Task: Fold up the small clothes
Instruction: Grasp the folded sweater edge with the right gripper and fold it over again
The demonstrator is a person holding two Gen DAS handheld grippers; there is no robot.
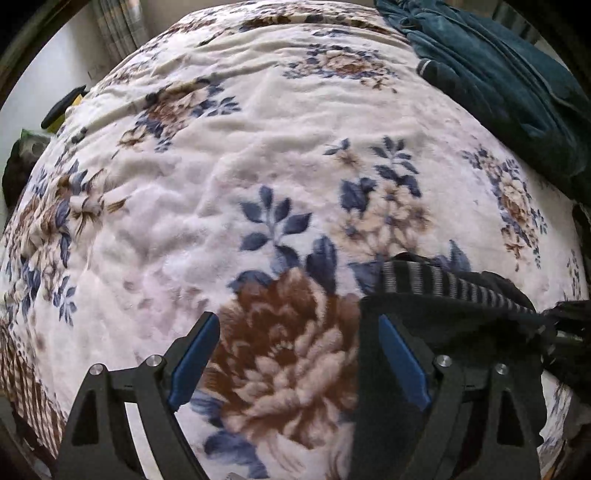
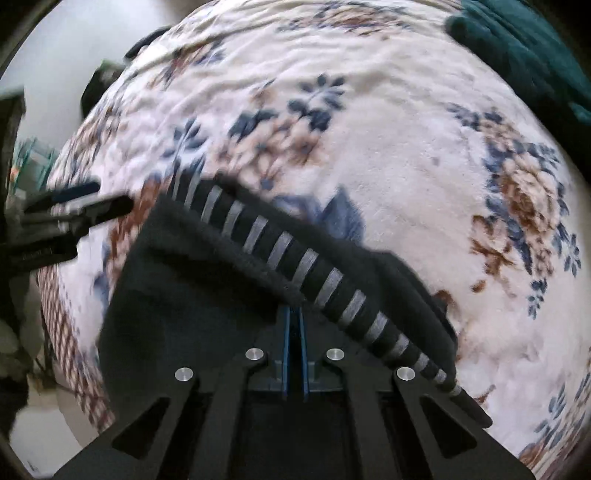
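Observation:
A small black garment (image 2: 192, 295) with a grey-striped band (image 2: 280, 251) lies on the floral blanket (image 2: 406, 166). My right gripper (image 2: 293, 314) is shut, its blue pads pinched together on the garment's folded edge. The fabric drapes over the fingertips. In the left wrist view the same garment (image 1: 461, 317) and its striped band (image 1: 443, 282) sit at the lower right, touching the outer side of my right-hand finger. My left gripper (image 1: 299, 354) stands open over a brown flower on the blanket (image 1: 258, 166), with nothing between its pads. It also shows at the left of the right wrist view as the left gripper (image 2: 110, 197).
A dark teal cloth (image 1: 498, 74) is bunched at the blanket's far right corner, the same teal cloth (image 2: 524, 44) in the right wrist view. The bed's left edge drops to pale floor. A black object (image 1: 62, 107) lies at that edge. A curtain (image 1: 118, 29) hangs beyond.

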